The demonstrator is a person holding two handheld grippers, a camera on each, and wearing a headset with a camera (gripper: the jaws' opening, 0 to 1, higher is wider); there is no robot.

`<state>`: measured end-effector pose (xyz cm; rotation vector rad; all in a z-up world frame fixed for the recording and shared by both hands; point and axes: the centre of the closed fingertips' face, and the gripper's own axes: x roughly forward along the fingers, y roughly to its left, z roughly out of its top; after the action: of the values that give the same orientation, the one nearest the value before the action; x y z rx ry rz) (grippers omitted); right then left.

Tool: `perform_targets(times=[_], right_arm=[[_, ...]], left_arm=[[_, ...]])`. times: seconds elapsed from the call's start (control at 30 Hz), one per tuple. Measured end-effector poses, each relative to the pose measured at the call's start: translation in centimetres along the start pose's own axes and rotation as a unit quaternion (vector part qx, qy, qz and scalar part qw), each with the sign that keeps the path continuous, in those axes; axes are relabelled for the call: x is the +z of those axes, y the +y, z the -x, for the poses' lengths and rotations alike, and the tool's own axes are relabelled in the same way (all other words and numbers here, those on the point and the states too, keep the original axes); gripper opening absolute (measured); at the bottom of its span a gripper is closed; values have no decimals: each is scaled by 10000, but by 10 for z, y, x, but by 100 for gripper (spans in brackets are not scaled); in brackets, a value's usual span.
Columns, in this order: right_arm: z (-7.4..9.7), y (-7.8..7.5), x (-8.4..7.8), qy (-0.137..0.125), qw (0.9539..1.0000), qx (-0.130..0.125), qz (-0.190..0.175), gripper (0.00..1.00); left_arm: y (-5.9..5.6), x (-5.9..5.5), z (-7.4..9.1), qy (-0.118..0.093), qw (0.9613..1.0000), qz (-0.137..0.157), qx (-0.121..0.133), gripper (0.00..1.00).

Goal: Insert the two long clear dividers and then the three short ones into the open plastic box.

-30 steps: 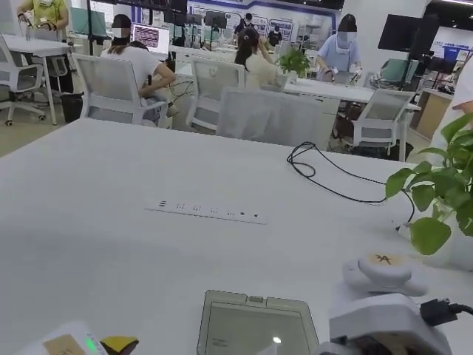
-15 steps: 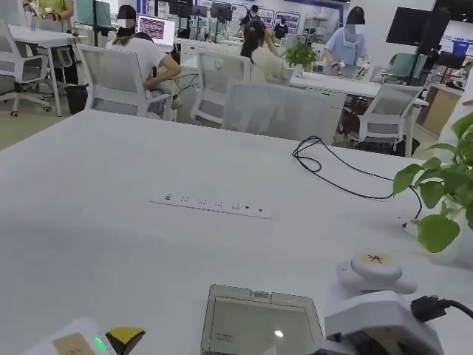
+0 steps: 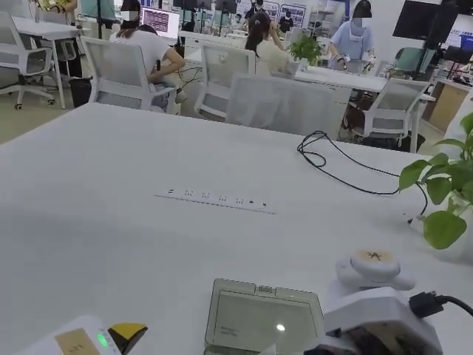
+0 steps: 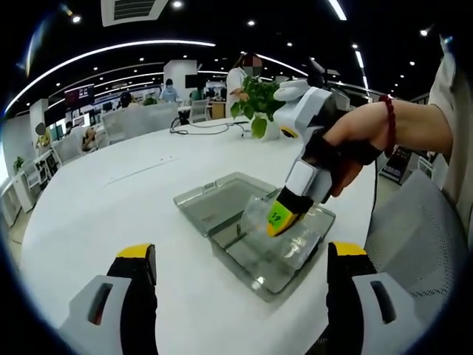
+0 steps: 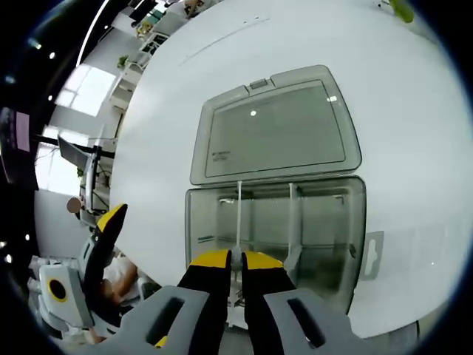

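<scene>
Right gripper view looks down into the open plastic box [image 5: 349, 222]. I see the right gripper [image 5: 235, 260] with its yellow-tipped jaws closed to a sliver on the top edge of a clear divider [image 5: 238, 214]. That divider stands upright inside the box's base, running from the near wall toward the hinge side. A second divider [image 5: 293, 214] stands upright beside it, to its right in this view and apart from it. The lid [image 5: 273, 126] lies flipped back flat on the white table [image 5: 162, 133], just past the base.

From the left gripper view, the left gripper [image 4: 241, 255] has its jaws spread wide with nothing between them, and it hangs over the table just short of the box. Across from it, a hand [image 4: 347, 144] holds the right gripper tilted down into the base, with its tip at the clear sheet.

Head view shows me the lid at the bottom edge and a power strip [image 3: 218, 200] on the table farther out. A black cable [image 3: 332, 159] loops beyond it to the right, and a green plant [image 3: 443, 192] sits at the right edge.
</scene>
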<state>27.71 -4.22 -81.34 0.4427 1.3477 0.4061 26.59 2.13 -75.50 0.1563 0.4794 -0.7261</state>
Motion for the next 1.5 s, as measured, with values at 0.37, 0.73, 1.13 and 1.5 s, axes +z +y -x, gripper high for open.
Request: perform_targets(times=[0.37, 0.73, 1.13, 1.5], right_arm=[[-1, 3, 1, 203, 9976, -285, 603, 6], [-2, 4, 1, 429, 9917, -516, 1095, 7], [-6, 6, 2, 608, 9706, -1119, 2042, 7], [-13, 6, 3, 556, 9619, -1433, 2260, 7]], left_arm=[[-4, -1, -1, 46, 10000, -27, -76, 98], [-9, -3, -2, 73, 9999, -20, -153, 96], [-9, -3, -2, 89, 9998, -33, -183, 96], [-5, -3, -2, 127, 9998, -76, -98, 95]])
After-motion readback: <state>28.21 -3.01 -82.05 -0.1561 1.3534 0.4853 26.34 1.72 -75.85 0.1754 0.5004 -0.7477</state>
